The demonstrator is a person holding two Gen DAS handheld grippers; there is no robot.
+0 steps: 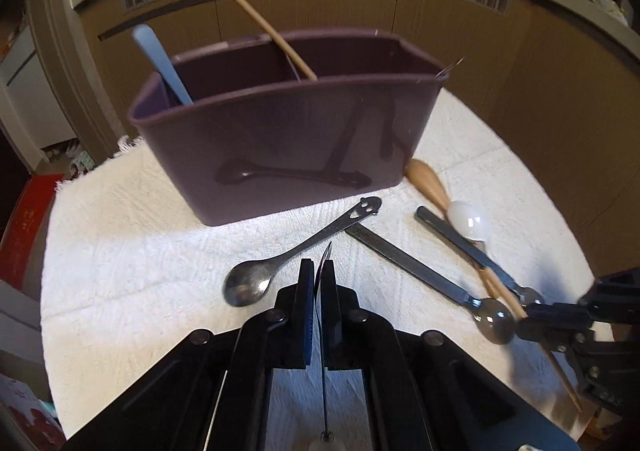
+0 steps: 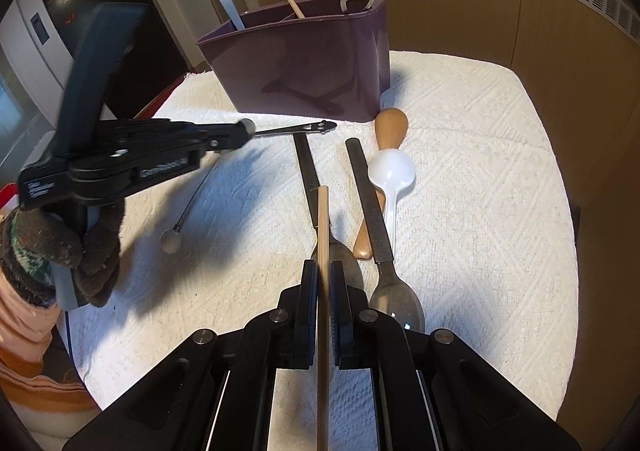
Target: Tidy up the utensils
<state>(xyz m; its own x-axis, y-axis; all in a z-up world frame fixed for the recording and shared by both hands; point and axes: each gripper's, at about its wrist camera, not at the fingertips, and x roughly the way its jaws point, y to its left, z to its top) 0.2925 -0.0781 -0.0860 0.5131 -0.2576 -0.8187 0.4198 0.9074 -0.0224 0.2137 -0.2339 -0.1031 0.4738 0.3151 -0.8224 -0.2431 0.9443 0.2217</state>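
Landmark: a purple bin (image 1: pixel 280 139) (image 2: pixel 304 59) with compartments, standing upright at the far side of a white cloth (image 1: pixel 120 251) (image 2: pixel 480 171).
In the bin: a pale handle (image 1: pixel 160 59) leans in the left end. A wooden stick (image 1: pixel 268 31) leans at the middle divider. A metal handle (image 2: pixel 356 3) pokes up at the right end.
Left claw (image 1: pixel 318 263) (image 2: pixel 244 129): closed tight on a thin metal pick (image 1: pixel 328 249) (image 2: pixel 192 203). It is in front of the bin, pointing steeply down toward it. The pick's forked tip shows just past the pads, and its ball end hangs back under the tool.
Left hand (image 2: pixel 80 251): gloved, wrapped around the tool's handle.
Right claw (image 2: pixel 322 267) (image 1: pixel 524 321): closed on a wooden chopstick (image 2: pixel 322 231) (image 1: pixel 560 371). It is in front of the bin and to its right, over the loose spoons.
Small spoon (image 1: pixel 248 285) (image 2: pixel 308 127): flat on the cloth just in front of the bin. Its cut-out handle end is nearest the bin, and it lies beside the left claw's tips.
Two dark-handled spoons (image 2: pixel 370 203) (image 1: pixel 404 255): on the cloth in front of the bin's right half, with their handle ends toward it.
Wooden spoon (image 2: pixel 391 125) (image 1: pixel 426 181): by the bin's right front corner, bowl toward the bin.
White plastic spoon (image 2: pixel 391 171) (image 1: pixel 468 221): lying across the wooden spoon, on the side away from the bin.
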